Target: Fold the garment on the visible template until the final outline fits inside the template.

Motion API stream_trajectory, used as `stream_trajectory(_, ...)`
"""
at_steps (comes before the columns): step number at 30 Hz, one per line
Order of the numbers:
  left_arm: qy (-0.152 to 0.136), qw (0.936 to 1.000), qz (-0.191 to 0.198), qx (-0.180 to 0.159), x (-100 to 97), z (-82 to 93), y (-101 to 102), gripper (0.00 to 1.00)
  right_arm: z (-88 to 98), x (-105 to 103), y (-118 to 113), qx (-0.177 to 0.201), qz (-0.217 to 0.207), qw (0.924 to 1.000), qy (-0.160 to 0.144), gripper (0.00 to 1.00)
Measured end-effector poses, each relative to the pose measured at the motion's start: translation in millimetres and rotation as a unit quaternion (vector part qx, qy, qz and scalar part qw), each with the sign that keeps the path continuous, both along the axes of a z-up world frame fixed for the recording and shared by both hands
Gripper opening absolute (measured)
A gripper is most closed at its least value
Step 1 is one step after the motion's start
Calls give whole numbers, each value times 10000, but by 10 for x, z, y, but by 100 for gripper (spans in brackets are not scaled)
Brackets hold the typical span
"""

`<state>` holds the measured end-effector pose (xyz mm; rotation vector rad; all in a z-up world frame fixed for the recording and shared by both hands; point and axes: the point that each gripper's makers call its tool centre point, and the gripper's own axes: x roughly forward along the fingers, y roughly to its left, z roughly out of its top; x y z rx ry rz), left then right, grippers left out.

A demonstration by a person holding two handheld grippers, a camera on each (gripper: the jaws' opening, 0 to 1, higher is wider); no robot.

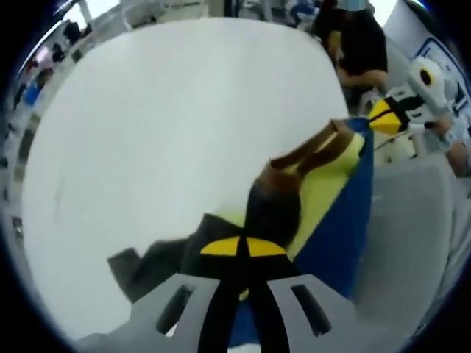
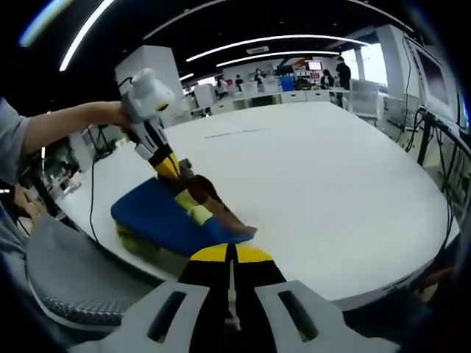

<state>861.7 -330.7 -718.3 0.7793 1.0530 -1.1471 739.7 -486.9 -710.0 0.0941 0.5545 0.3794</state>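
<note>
White worktop [image 2: 316,176] runs wide under an open office, with a grey chair [image 2: 66,279] at its near edge. On that near edge lies the blue template [image 2: 158,217], and the garment [image 1: 283,195], brown and dark over a yellow layer, sits bunched along it.

Your left gripper [image 1: 243,250] looks clenched on the dark cloth at the garment's near end; in the right gripper view it [image 2: 171,170] comes down from the left onto the same heap. Lift that end only enough to clear the folds, then carry it across the template so the edge lands inside the blue outline, not over the worktop.

Your right gripper [image 2: 229,257] has its yellow tips together with nothing between them that I can make out, just short of the template's corner. Bring it in to pin the brown end [image 2: 235,224] while the left lays the fold flat.
</note>
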Motion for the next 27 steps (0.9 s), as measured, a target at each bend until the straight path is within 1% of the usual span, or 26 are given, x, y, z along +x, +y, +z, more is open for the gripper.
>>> stream_trajectory(1,-94,9999,-43,-40,11,34,-4,0,10,9,2,-4,-1,10000,-16,1)
stream_trajectory(3,-340,9990,-282,-57,10,107,13,0,31,32,8,-16,-3,10000,-41,1)
stream_trajectory(5,-417,9986,-318,-90,-32,151,44,0,51,50,17,-34,-1,10000,-74,1)
stream_trajectory(6,-448,9985,-290,-116,-36,170,60,0,58,57,23,-38,2,10000,-80,1)
stream_trajectory(9,-571,9977,-84,-356,13,256,105,0,83,88,49,-85,22,9999,-74,1)
stream_trajectory(12,-593,9973,-3,-422,0,305,164,0,116,123,75,-175,93,9998,-63,1)
stream_trajectory(14,-698,9964,34,-474,22,359,211,0,179,158,91,-205,123,9996,-113,1)
stream_trajectory(16,-861,9941,179,-632,85,451,249,0,257,197,113,-232,173,9994,-182,1)
stream_trajectory(18,-1019,9903,401,-851,152,555,280,0,334,234,131,-343,234,9988,-265,1)
stream_trajectory(19,-1279,9855,517,-987,232,637,303,0,360,247,138,-358,242,9986,-289,1)
stream_trajectory(20,-1349,9844,523,-999,244,670,335,0,383,262,147,-368,249,9985,-307,1)
stream_trajectory(23,-1376,9808,628,-1228,210,762,390,0,448,304,200,-443,333,9979,-347,1)
stream_trajectory(27,-1473,9775,710,-1334,175,856,523,0,580,383,296,-537,451,9964,-476,1)
